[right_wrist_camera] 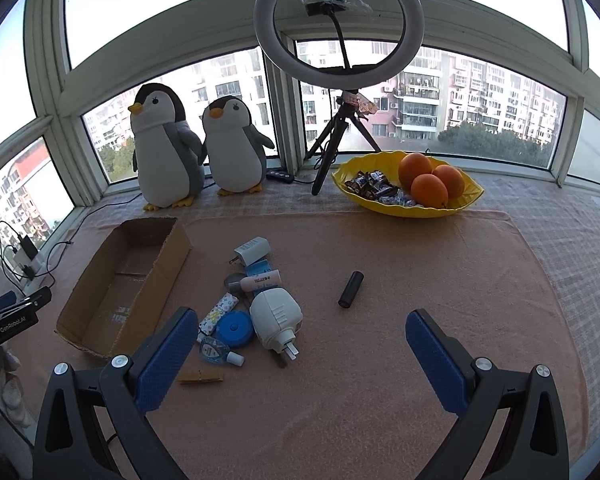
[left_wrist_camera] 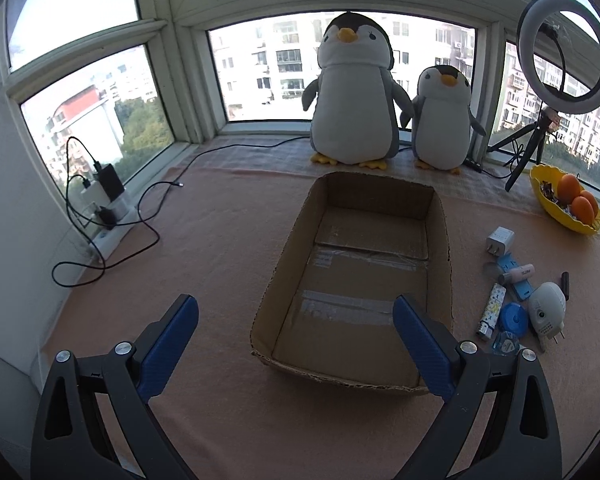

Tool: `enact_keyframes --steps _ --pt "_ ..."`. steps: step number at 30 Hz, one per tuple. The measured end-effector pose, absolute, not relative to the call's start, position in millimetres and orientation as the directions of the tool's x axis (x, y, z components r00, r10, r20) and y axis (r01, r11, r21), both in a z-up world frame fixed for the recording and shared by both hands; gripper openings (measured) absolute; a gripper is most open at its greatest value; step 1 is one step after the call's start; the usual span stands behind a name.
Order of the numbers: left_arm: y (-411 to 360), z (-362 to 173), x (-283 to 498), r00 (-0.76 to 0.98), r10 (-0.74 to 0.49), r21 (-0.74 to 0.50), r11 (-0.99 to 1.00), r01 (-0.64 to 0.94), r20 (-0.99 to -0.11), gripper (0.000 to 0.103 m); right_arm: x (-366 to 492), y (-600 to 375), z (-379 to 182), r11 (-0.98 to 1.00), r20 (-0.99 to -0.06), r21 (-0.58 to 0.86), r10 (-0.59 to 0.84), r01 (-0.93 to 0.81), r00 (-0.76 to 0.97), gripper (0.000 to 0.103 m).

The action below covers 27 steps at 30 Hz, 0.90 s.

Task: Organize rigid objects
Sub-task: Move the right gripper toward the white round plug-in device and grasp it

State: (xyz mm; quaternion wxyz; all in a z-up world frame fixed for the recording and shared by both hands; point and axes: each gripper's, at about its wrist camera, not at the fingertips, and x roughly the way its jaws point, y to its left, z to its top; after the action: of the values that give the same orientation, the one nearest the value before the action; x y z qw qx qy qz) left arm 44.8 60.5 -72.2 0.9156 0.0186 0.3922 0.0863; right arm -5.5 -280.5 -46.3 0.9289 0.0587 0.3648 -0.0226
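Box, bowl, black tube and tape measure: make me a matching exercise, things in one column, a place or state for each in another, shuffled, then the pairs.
1. box
2. bowl
3. black tube
4. tape measure

A. lies alone, apart from the pile
B. holds oranges and sweets
C. empty
D. in the pile beside the box

Pairs: 1-C, 2-B, 3-A, 4-D

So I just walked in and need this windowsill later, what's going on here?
A person holds a two-finger gripper in each hand, and both are open and empty. The left gripper hovers by the near end of an empty cardboard box. The right gripper faces a pile of small items beside the box, including a white charger, a blue tape measure and a white plug-in device; a black cylinder lies apart. Nothing is in the box yet.
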Motion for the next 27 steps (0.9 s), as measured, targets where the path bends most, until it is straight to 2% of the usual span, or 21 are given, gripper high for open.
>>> enact_keyframes --steps 6,18,20,21,27 --pt "85 -100 61 0.620 0.229 0.140 0.972 -0.189 -0.751 0.097 1 -290 -64 0.989 -0.716 0.121 0.025 0.088 0.697 0.102" --pt "106 -140 91 0.530 0.212 0.116 0.971 -0.209 -0.821 0.091 9 -304 -94 0.987 -0.759 0.095 -0.013 0.130 0.651 0.102" --pt "106 -143 93 0.526 0.212 0.120 0.972 -0.204 -0.823 0.088 11 -305 -97 0.987 -0.767 0.095 -0.009 0.128 0.642 0.102" --pt "106 -145 95 0.521 0.211 0.122 0.972 -0.201 -0.827 0.082 12 -305 -99 0.987 -0.771 0.095 -0.008 0.128 0.637 0.101" --pt "107 -158 103 0.495 0.203 0.121 0.974 -0.194 -0.845 0.071 16 -306 -104 0.988 -0.785 0.102 0.009 0.115 0.620 0.100"
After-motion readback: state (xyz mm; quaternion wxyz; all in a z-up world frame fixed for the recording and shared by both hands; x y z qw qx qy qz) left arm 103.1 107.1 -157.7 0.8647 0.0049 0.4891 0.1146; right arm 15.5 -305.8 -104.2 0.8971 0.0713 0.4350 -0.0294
